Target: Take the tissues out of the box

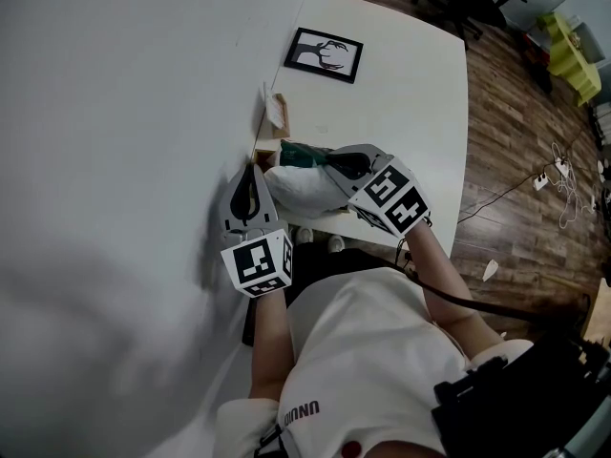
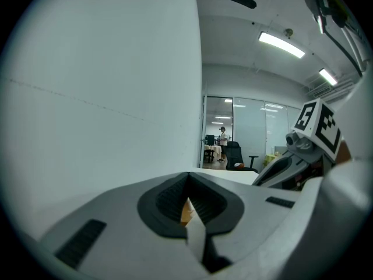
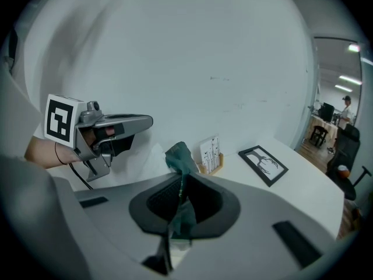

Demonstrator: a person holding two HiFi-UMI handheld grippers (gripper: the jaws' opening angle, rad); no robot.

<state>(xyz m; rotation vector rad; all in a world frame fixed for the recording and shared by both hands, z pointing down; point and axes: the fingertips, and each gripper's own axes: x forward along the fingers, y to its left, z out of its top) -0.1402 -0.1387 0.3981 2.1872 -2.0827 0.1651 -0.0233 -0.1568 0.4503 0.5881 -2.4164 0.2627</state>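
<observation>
Between right gripper fingers, tissue pack pinched

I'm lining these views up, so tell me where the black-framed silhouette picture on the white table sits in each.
Head view: the black-framed silhouette picture lies top centre on the white table.
Left gripper view: not in it.
Right gripper view: picture right of centre, beyond the jaws.
Shared landmark: the plain white wall, in all three.
</observation>
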